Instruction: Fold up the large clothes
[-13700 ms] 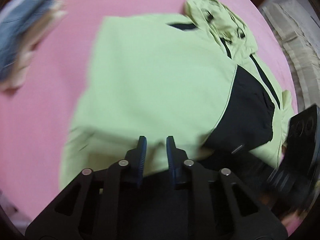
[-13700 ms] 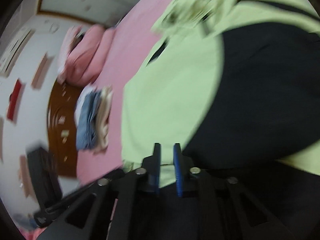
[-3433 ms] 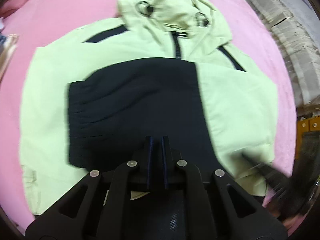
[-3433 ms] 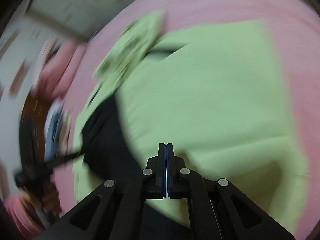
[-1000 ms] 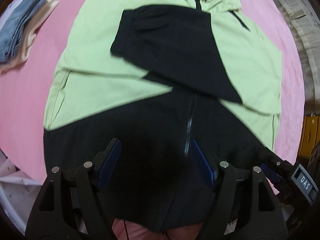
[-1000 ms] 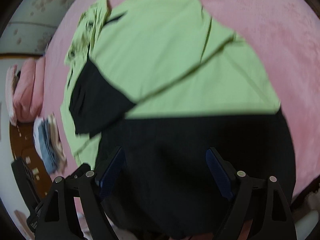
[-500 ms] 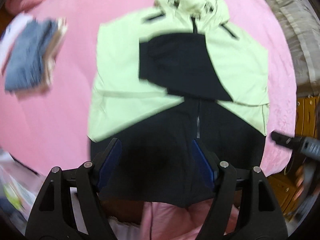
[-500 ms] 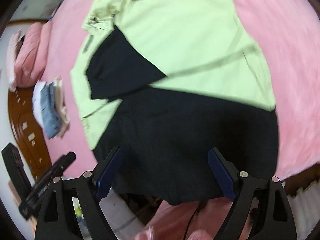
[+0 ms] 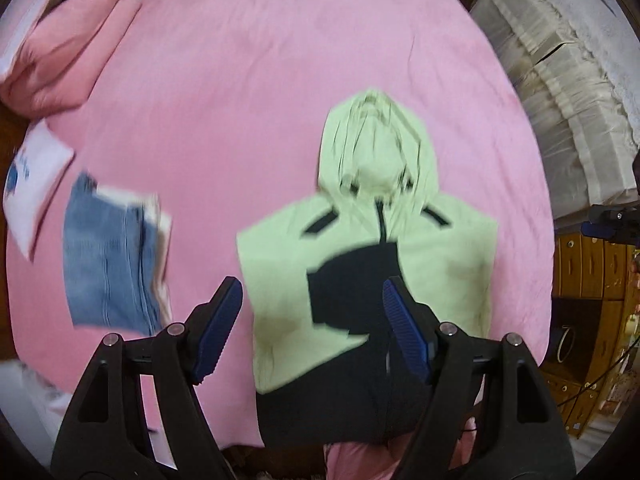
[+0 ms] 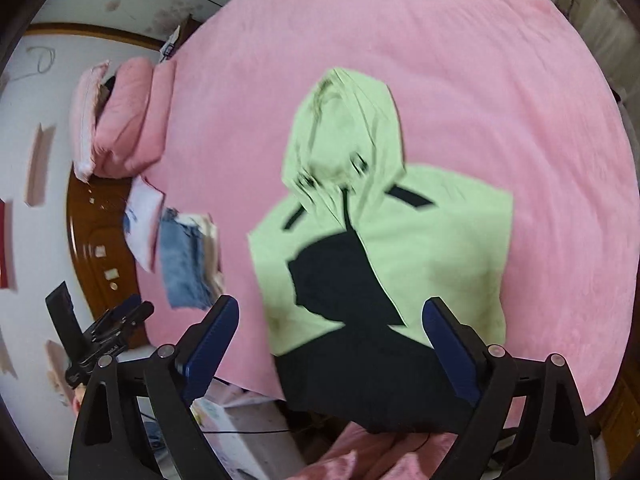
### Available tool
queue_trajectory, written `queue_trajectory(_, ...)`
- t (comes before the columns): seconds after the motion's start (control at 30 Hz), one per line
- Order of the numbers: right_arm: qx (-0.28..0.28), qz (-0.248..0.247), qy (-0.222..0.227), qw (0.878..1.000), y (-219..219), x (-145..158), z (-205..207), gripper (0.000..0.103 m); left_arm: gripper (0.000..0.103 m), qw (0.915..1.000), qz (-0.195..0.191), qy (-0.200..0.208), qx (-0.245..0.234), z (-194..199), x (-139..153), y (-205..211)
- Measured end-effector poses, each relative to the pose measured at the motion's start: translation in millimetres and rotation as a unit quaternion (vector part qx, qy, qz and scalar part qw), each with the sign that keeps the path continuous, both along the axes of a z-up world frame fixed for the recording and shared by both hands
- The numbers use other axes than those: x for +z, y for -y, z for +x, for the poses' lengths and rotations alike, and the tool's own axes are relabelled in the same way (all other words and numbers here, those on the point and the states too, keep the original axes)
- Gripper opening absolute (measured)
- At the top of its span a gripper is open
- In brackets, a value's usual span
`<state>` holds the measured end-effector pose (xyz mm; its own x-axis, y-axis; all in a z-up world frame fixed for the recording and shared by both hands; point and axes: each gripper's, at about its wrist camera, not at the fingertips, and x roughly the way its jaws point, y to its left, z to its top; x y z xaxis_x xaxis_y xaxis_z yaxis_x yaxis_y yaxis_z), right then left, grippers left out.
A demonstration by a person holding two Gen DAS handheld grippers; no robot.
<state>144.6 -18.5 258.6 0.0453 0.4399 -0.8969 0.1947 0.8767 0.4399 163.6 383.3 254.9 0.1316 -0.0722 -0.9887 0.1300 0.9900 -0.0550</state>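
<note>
A light-green and black hooded jacket point(image 9: 440, 264) lies flat on the pink bed point(image 9: 260, 80), hood pointing away, both sleeves folded in across the chest, black hem at the bed's near edge. It also shows in the right wrist view point(image 10: 440, 248). My left gripper point(image 9: 312, 292) is open and empty, held high above the jacket's near left part. My right gripper point(image 10: 332, 312) is open and empty, high above the jacket's black lower part. The left gripper's body point(image 10: 108, 328) shows at the left of the right wrist view.
A stack of folded clothes with blue jeans on top point(image 9: 108, 264) lies on the bed left of the jacket, also in the right wrist view point(image 10: 184, 260). Pink pillows point(image 9: 60, 48) sit at the far left. Wooden drawers point(image 9: 588, 304) stand on the right.
Both grippers have risen and pulled back from the jacket, which now looks smaller and farther away. Both have stayed open and empty. The jacket has not moved.
</note>
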Motion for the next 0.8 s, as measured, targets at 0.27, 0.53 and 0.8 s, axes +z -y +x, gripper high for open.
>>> queue_trajectory(0.27,-0.052,0.035,0.018,0.998,6,-23,124,0.096,0.072,0.9951,-0.092,0.029,-0.025,139,-47,40)
queue_trajectory(0.53,-0.147,0.067,0.049,0.986,51,-157,213,0.096,0.072,0.9826,-0.168,0.029,0.075,230,-186,32)
queue_trajectory(0.8,-0.170,0.050,0.076,0.981,75,-252,257,0.079,0.072,0.9564,-0.230,-0.013,0.180,267,-314,5)
